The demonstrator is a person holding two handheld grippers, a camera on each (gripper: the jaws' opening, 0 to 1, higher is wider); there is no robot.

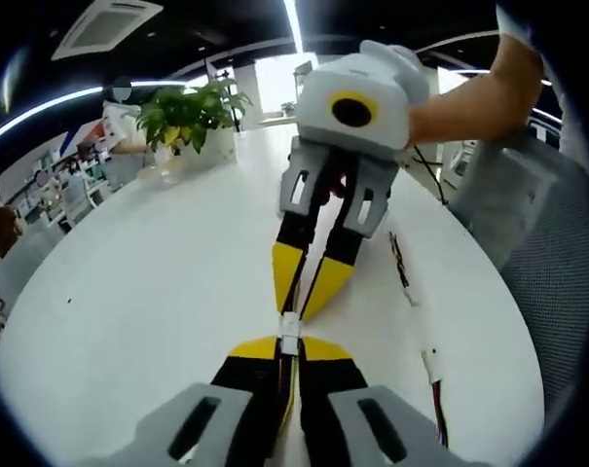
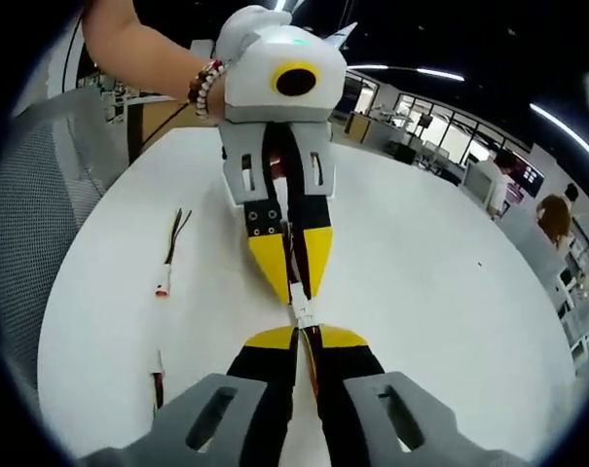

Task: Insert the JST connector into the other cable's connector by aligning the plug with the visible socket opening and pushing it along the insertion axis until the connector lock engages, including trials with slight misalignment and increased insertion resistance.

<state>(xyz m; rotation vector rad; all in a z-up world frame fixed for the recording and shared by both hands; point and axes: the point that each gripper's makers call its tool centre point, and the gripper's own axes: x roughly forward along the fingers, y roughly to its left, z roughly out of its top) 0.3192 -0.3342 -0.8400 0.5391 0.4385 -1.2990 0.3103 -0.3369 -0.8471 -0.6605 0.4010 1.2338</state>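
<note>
White JST connectors [image 1: 289, 331] meet tip to tip above the white table [image 1: 138, 292], pinched between both grippers: left gripper [image 1: 287, 347] clamped on its cable, right gripper [image 2: 304, 336] clamped likewise. Spare cables [image 2: 167, 263] lie beside them.

We see a round white table [image 1: 138, 292] with a potted green plant [image 1: 189, 115] near its far edge. Two spare cables [image 2: 169, 255] lie on it, beside a grey mesh chair [image 1: 557, 263]. Behind is an office with ceiling light strips [image 2: 567, 122].
</note>
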